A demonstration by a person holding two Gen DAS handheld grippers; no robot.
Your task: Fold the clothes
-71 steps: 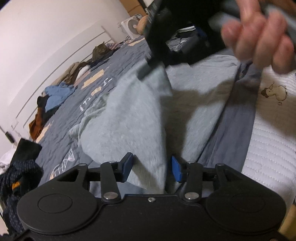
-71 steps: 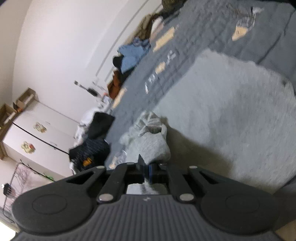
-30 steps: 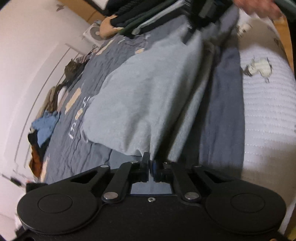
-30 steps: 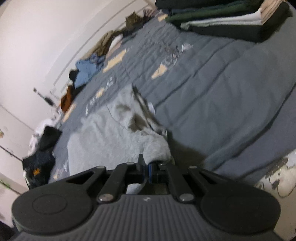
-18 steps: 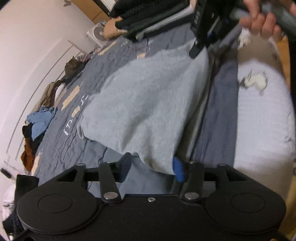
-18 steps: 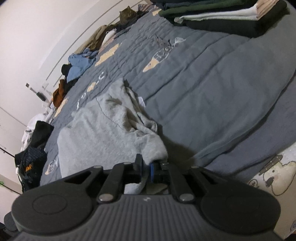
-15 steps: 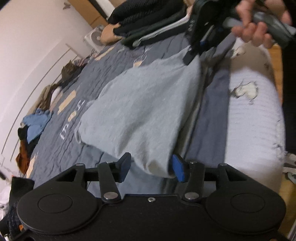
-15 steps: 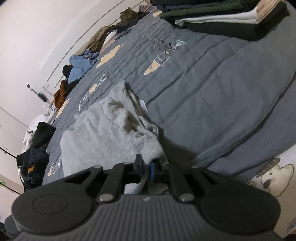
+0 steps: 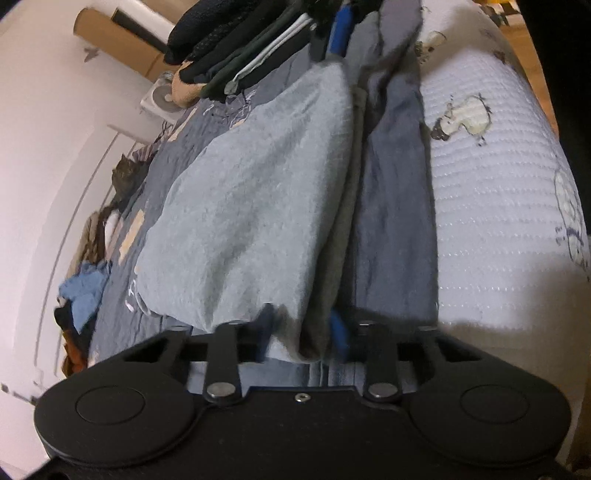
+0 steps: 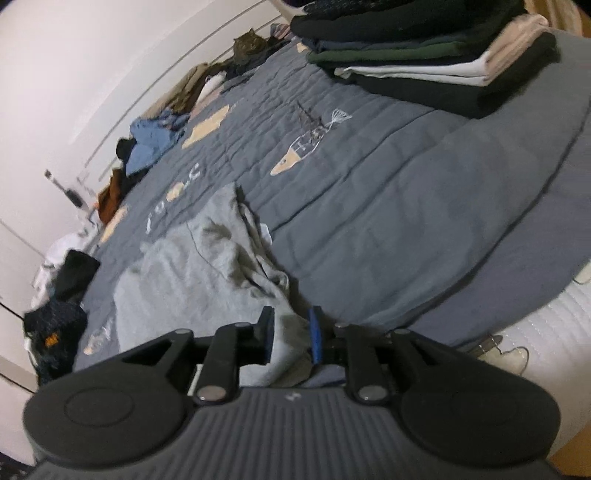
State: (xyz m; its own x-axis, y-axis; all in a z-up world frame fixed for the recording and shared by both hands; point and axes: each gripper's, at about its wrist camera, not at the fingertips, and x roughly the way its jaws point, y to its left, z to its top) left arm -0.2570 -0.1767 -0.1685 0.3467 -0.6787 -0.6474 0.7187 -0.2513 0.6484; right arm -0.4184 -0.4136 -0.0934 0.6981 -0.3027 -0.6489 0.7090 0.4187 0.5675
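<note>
A light grey sweatshirt (image 9: 251, 206) lies spread on the grey quilt (image 9: 391, 206) near the bed's edge. My left gripper (image 9: 301, 332) is open, and a corner of the sweatshirt rests between its jaws. In the right wrist view the sweatshirt (image 10: 192, 280) is rumpled near its collar. My right gripper (image 10: 290, 332) is open, with the garment's edge lying loose between the jaws. The right gripper also shows at the top of the left wrist view (image 9: 338, 27), at the garment's far corner.
A stack of folded clothes (image 10: 417, 55) stands on the quilt's far side; it also shows in the left wrist view (image 9: 236, 55). Unfolded clothes (image 10: 151, 140) lie along the wall. A white mattress cover (image 9: 491, 192) borders the quilt. A dark pile (image 10: 55, 317) lies at the left.
Both grippers opened and let go of the sweatshirt: the left about half a second ago, the right just now. The sweatshirt has settled flat on the quilt.
</note>
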